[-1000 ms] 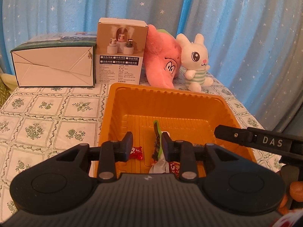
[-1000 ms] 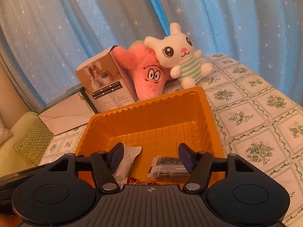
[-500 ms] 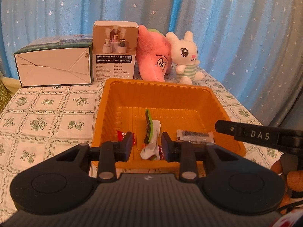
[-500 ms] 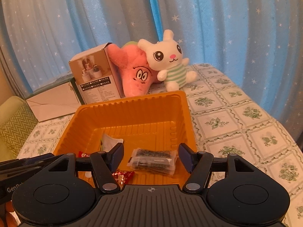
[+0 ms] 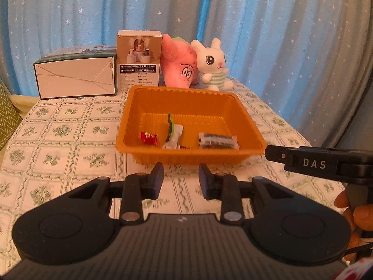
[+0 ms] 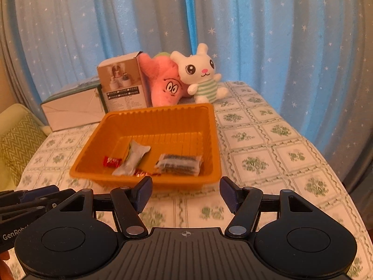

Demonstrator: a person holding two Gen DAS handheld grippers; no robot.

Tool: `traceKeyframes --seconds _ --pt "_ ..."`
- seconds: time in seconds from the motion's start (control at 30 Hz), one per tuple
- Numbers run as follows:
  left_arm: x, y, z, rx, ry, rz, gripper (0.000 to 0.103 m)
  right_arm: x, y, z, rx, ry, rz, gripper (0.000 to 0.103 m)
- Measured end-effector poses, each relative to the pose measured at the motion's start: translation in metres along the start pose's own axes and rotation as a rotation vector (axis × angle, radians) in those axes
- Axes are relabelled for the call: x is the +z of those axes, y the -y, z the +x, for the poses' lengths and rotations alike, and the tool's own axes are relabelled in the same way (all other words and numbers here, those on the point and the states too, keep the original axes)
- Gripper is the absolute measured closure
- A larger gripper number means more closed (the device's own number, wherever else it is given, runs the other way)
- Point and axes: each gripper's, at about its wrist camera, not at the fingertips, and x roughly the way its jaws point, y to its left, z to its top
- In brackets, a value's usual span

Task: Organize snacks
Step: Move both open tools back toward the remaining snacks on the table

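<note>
**Snacks in the orange tray, both grippers empty at the near edge**

The orange plastic tray (image 5: pixel 250 129) sits on the tabletop (image 5: pixel 70 137), which wears a green-patterned cloth. Inside it, toward the near wall, lie four snacks: a small red wrapped candy (image 5: pixel 149 138) on the left, a white-and-green packet (image 5: pixel 173 135) in the middle, a second small red wrapper (image 6: pixel 139 173) just beside and near of it, and a dark snack bar in a clear wrapper (image 5: pixel 218 141) on the right. No loose snack shows on the cloth around the tray, so the sorting looks done or close to it.

The left gripper (image 5: pixel 180 179) hovers near the tray's near wall, its jaws parted a little and holding nothing. The right gripper (image 6: pixel 185 192) hovers likewise, jaws spread wide and empty.

All the snacks look light, and their film wrappers are probably slick and crinkly. The candies are small and may slip or skid, so pinching across the body rather than a twisted end seems best. The white-and-green packet looks soft and flat; take it across its narrow middle. The bar appears stiffer and likely brittle inside, so a gentle squeeze across its short width suits it.

Behind the tray stand a white carton (image 5: pixel 75 78), a tall printed box (image 5: pixel 139 58), a pink plush (image 5: pixel 178 64) and a white bunny plush (image 5: pixel 213 64).
</note>
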Motion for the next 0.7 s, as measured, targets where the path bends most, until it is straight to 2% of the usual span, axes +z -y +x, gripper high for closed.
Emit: traceKeyframes --seconds 0.4,0.7 --pt "-0.057 0.011 -0.082 0.010 -0.037 -0.029 0.074 -0.060 -0.014 -0.074 0.020 -0.058 -0.044 0.039" --pt "-0.075 0.007 -0.122 0.041 -0.042 -0.045 0.074 -0.083 -0.014 -0.112 0.010 -0.060 -0.057 0.039"
